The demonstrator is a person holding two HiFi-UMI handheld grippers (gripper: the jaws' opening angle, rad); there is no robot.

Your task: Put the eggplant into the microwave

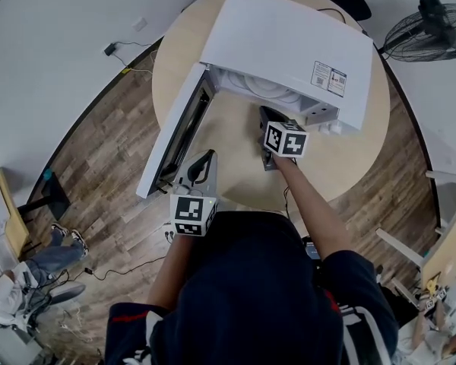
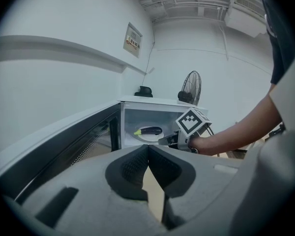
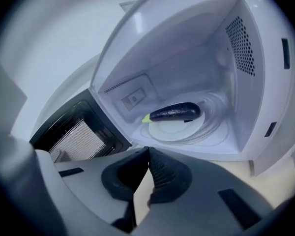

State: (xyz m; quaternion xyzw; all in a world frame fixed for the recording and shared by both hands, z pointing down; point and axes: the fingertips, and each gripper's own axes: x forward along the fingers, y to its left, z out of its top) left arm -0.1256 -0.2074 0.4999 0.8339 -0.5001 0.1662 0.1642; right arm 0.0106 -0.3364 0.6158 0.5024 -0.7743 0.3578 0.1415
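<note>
Inside the microwave [image 3: 250,97], the eggplant [image 3: 175,111] lies beyond the right hand-held gripper [image 3: 148,150].

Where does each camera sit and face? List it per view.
Head view: on the head, steeply down at table, microwave, left gripper, right gripper; arms, torso show.
Left gripper view: over its shut jaws toward the microwave; right forearm shows.
Right gripper view: over its shut jaws into the cavity; no body.
Gripper views share the eggplant.
</note>
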